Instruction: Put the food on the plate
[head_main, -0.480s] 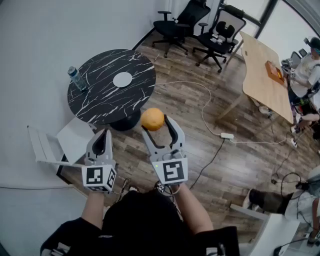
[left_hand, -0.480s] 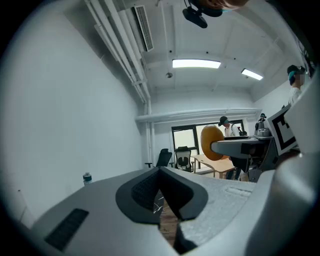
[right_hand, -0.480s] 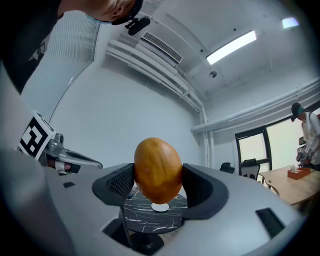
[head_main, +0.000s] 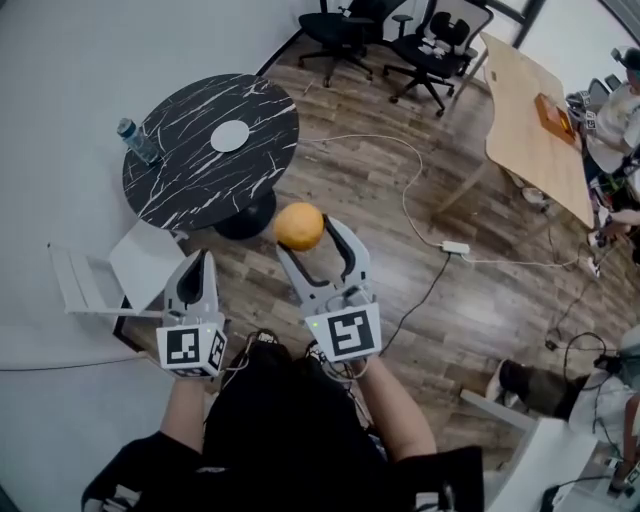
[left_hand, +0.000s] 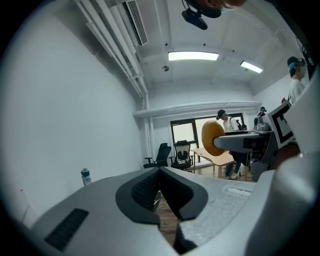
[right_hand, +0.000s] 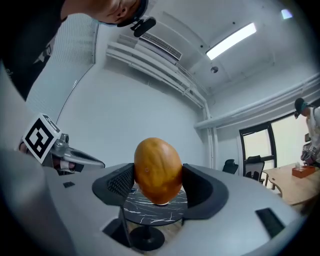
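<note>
My right gripper (head_main: 305, 228) (right_hand: 159, 182) is shut on an orange, egg-shaped fruit (head_main: 299, 227) (right_hand: 158, 171), held in the air above the wooden floor. Both pads press its sides. The fruit also shows at the right of the left gripper view (left_hand: 212, 138). A small white plate (head_main: 229, 136) lies on the round black marble table (head_main: 190, 175) ahead and to the left; in the right gripper view the table (right_hand: 150, 212) shows past the fruit. My left gripper (head_main: 196, 270) (left_hand: 161, 192) is shut with nothing in it, near the table's front edge.
A water bottle (head_main: 137, 141) (left_hand: 85, 176) stands at the table's left rim. A white rack (head_main: 110, 280) leans by the wall. Black office chairs (head_main: 418, 45), a long wooden desk (head_main: 528, 130) and cables with a power strip (head_main: 455, 247) lie to the right. A person (head_main: 620, 105) sits at far right.
Both grippers have moved forward toward the black table, the right one carrying the fruit. The grip on the fruit is unchanged.
</note>
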